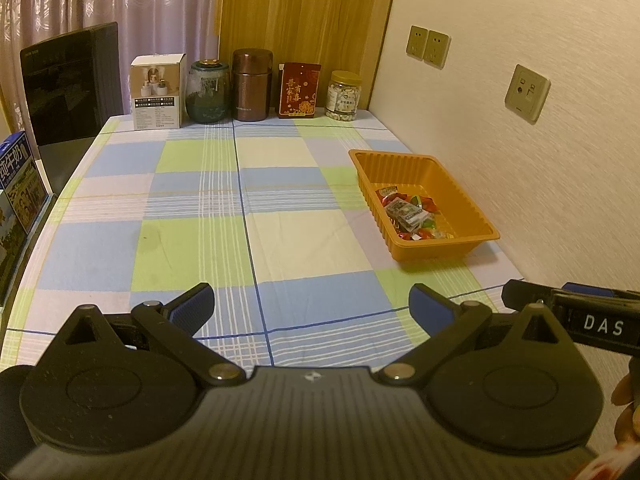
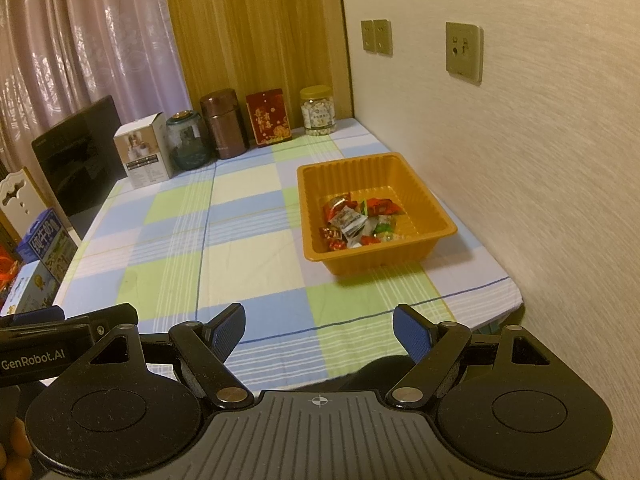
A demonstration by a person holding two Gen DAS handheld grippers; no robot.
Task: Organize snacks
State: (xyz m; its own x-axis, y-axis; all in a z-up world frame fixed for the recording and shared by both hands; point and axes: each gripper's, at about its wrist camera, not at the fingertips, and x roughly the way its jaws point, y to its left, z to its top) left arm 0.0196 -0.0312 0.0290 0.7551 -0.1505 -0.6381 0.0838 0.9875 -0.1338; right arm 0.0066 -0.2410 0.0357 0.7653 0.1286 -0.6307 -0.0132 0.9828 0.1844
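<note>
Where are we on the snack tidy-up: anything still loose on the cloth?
Done, it seems: the wrapped snacks lie piled in the orange tray, and no loose ones show on the checked tablecloth. In hand: nothing; left gripper and right gripper have open, empty jaws. Nothing visibly left.

Left gripper (image 1: pixel 312 310) and right gripper (image 2: pixel 319 330) side by side, angled downward, jaws spread wide, nothing between the blue pads (image 1: pixel 192 306).
</note>
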